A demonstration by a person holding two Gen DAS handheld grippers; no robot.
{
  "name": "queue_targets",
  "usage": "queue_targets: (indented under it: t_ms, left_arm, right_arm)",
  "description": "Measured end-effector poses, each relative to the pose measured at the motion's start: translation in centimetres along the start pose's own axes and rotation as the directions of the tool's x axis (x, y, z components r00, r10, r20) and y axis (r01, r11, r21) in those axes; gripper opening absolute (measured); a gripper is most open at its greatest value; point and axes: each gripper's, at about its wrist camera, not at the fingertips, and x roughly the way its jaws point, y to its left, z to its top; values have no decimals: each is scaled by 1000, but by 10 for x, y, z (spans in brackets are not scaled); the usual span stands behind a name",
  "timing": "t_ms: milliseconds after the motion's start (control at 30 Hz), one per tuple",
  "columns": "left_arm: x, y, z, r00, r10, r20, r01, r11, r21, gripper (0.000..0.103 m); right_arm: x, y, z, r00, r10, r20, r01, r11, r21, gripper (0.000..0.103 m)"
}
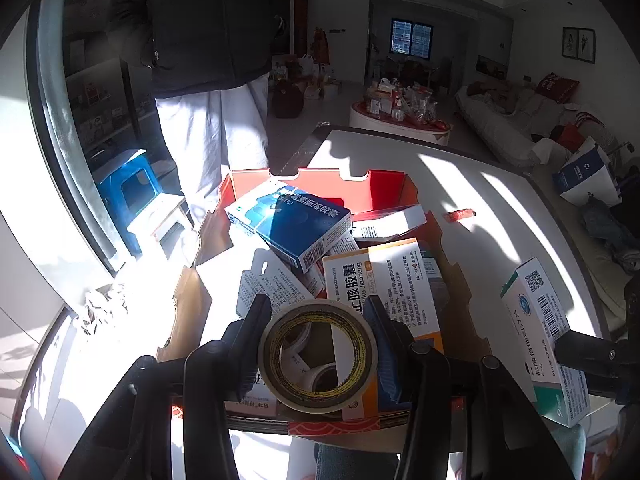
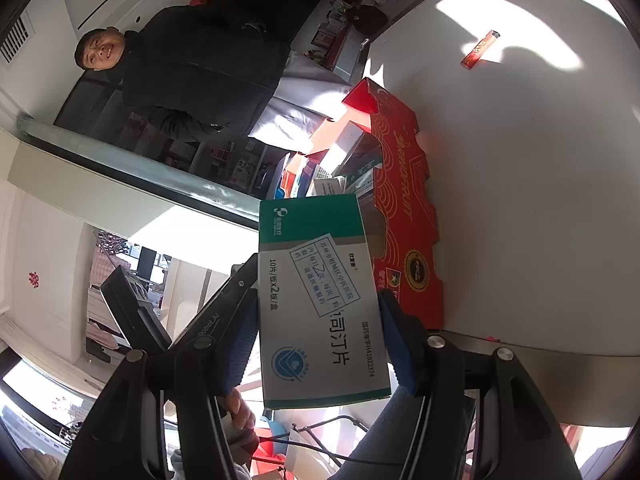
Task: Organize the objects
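Left wrist view: left claw point(image 1: 318, 354) pinches a roll of tape point(image 1: 318, 356) by its outer rim, one finger on each side, the roll's hole facing the camera.
Tape's place: above the near end of the red cardboard tray point(image 1: 384, 184), over the boxes in it.
Tray contents: a blue medicine box point(image 1: 296, 224) lies tilted on top of the heap; an orange-and-white box point(image 1: 384, 296) lies just behind the tape; a red-and-white box point(image 1: 388, 220) sits toward the far end.
Tray's place: on the white table point(image 1: 480, 200), near its left edge.
Red tube point(image 1: 460, 215): lies alone on the table, just beyond the tray's right wall.
At the right edge: a white-and-green medicine box point(image 1: 544, 340) gripped by a dark claw finger.
Background: a person point(image 1: 208, 60) in a dark jacket stands beyond the table's far corner.
Right wrist view: right claw point(image 2: 320, 336) pinches the white-and-green medicine box point(image 2: 320, 300) by its two long edges, its printed face toward the camera.
Box's place: in the air, beside the tray's point(image 2: 404, 200) patterned outer wall, off the table point(image 2: 540, 160).
Red tube point(image 2: 478, 49): well apart, on the sunlit table.
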Motion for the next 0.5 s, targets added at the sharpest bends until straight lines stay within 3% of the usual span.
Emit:
queue_targets:
  t_ms: [500]
  left_arm:
    - [-2, -7, 3, 998, 62, 25, -64, 996, 56, 52]
  right_arm:
    - [0, -2, 11, 1000, 27, 7, -27, 999, 17, 58]
